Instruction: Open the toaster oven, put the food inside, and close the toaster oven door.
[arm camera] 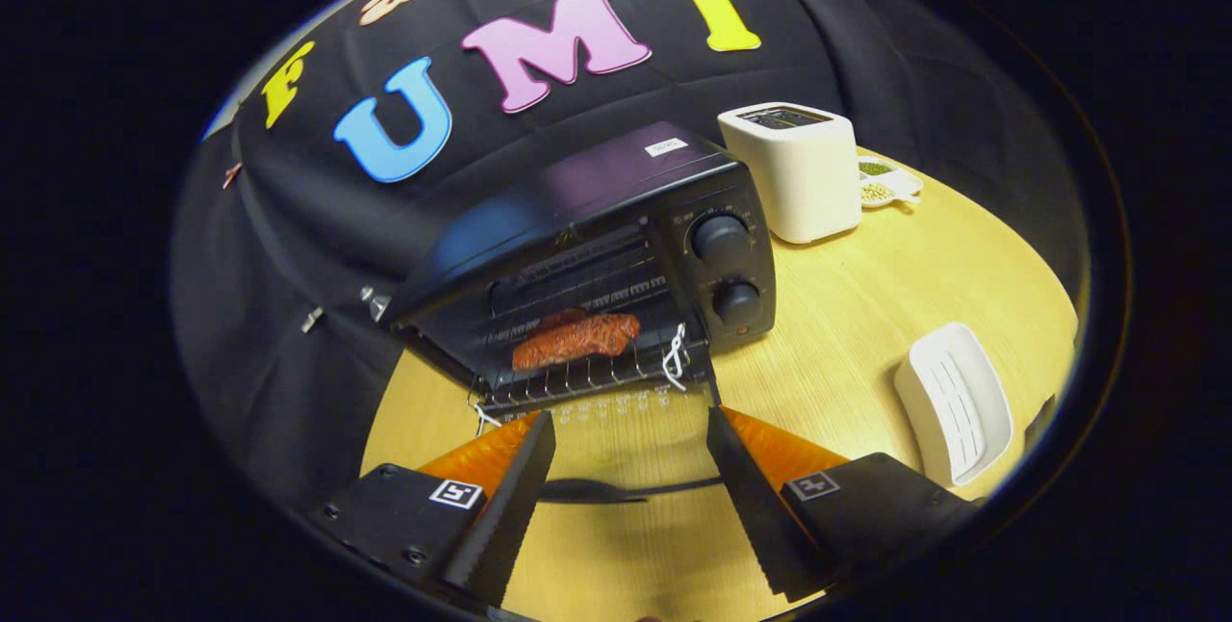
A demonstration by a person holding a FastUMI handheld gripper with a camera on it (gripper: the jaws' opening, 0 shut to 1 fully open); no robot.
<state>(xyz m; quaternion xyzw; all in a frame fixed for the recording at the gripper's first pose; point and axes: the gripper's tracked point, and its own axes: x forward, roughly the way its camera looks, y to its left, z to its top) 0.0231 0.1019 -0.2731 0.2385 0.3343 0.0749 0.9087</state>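
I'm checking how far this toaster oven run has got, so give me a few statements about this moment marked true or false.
1. The piece of meat lies on the rack inside the toaster oven. True.
2. The oven door is closed. False: it is folded down open, just ahead of the fingers.
3. The gripper is shut on the meat. False: its fingers stand apart with nothing between them.
4. A white toaster stands beside the oven, on the side of the oven's knobs. True.
5. The white ribbed tray holds the meat. False: nothing lies on it.
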